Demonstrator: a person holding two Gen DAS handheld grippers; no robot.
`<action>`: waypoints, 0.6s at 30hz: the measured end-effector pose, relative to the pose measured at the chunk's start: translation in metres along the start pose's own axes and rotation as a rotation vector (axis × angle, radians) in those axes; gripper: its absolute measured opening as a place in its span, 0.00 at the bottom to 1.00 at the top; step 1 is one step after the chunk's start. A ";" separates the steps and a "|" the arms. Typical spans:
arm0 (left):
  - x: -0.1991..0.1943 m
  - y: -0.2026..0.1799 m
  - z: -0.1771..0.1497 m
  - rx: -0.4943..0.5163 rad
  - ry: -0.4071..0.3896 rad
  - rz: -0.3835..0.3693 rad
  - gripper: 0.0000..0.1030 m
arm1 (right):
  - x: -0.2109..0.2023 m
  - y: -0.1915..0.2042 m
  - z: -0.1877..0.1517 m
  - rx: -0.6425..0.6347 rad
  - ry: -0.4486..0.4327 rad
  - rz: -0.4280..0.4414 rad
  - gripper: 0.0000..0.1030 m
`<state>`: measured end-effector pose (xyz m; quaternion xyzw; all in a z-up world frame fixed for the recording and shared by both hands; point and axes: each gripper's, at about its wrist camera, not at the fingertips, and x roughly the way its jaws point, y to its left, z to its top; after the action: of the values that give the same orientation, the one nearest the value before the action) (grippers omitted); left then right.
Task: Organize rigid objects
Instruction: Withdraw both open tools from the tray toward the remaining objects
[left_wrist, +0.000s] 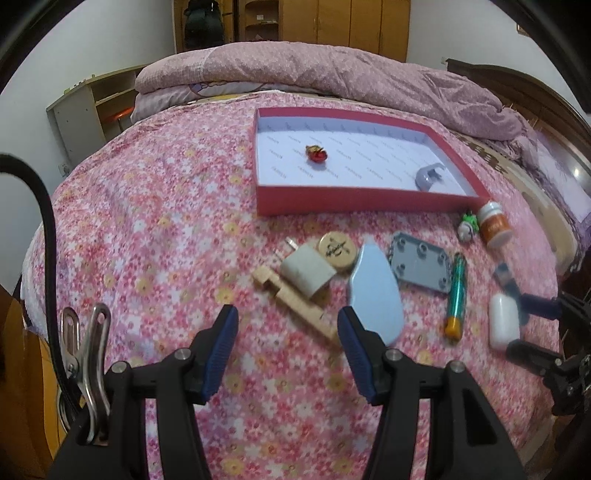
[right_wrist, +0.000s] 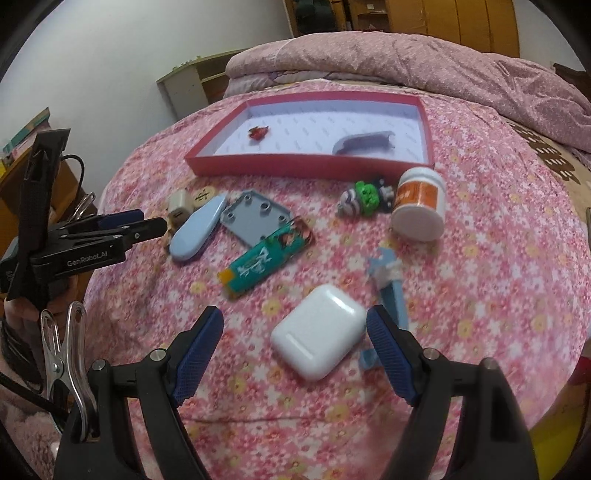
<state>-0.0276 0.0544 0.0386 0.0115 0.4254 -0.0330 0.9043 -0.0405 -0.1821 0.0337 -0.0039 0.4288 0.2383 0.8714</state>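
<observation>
Only the right wrist view shows the left gripper (right_wrist: 157, 224) from the side, its black body printed "GenRobot.AI", and a small blue tool (right_wrist: 388, 280) lying just right of the white earbud case (right_wrist: 318, 332); in the left wrist view that tool is mostly hidden behind the right gripper (left_wrist: 517, 325) at the frame's right edge. The left wrist view alone gives a clear look at the wooden block (left_wrist: 295, 299) under the white charger plug (left_wrist: 306, 273) and the round wooden lid (left_wrist: 338, 250), whose dark script is too blurred to read. The orange-and-white jar (right_wrist: 419, 208) carries a label that cannot be read, nor can the white marks on the teal lighter (right_wrist: 266, 258). Both grippers are released, jaws spread and gripping nothing: the left hangs above the flowered bedspread (left_wrist: 166, 229) with the pale blue oval case (left_wrist: 376, 295) by its right finger, the right straddles the earbud case without touching it. The earbud case is glossy, rounded, and lies flat on the bedspread, well short of the red tray (right_wrist: 306, 166). Inside the tray are a small red trinket (left_wrist: 317, 154) and a grey curved clip (left_wrist: 428, 177). A grey plate (left_wrist: 421, 266) with holes lies between the blue case and the lighter, and a green toy figure (right_wrist: 364, 197) sits beside the jar.
</observation>
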 end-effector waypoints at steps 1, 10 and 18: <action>0.000 0.001 -0.003 0.002 0.004 -0.004 0.57 | 0.000 0.001 -0.002 -0.002 0.003 -0.002 0.80; 0.006 0.009 -0.017 -0.006 0.018 -0.051 0.50 | 0.008 0.011 -0.010 -0.029 0.008 -0.038 0.77; 0.015 -0.020 -0.014 0.073 0.004 -0.064 0.46 | 0.017 0.009 -0.011 -0.008 0.035 -0.028 0.77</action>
<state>-0.0302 0.0348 0.0184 0.0308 0.4258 -0.0773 0.9010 -0.0443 -0.1696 0.0159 -0.0176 0.4431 0.2275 0.8669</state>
